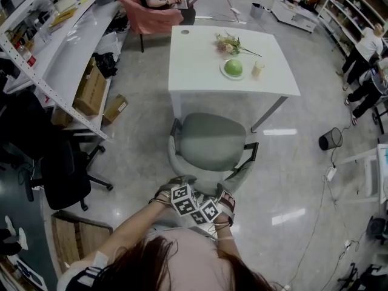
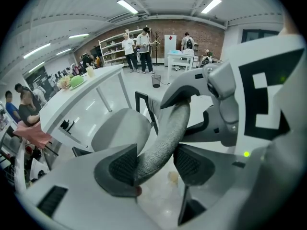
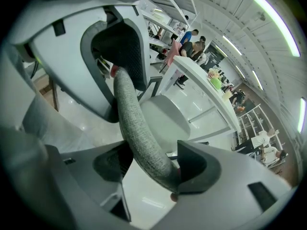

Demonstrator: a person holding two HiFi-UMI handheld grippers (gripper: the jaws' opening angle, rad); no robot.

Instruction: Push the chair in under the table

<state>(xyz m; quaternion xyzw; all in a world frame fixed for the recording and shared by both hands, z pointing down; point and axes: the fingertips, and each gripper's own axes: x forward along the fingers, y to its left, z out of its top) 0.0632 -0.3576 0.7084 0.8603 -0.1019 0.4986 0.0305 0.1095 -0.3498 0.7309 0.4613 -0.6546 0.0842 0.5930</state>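
Grip secured: my left gripper [image 2: 153, 164] and right gripper [image 3: 151, 164] clamp the chair [image 1: 212, 141] back. Next, I push squarely under the table [image 1: 200, 65].

Glossy grey floor [image 1: 291, 180], white shelving [image 1: 79, 41] at left, brick back wall [image 2: 206, 30], ceiling strip lights [image 2: 127, 6]

Bright, even light is supplied by ceiling lamps [image 2: 127, 6]. Glare patches are seen on the floor [image 1: 303, 174] beside the table [image 1: 200, 59]. Both gripper views are strongly fisheye-distorted, with darkened corners.
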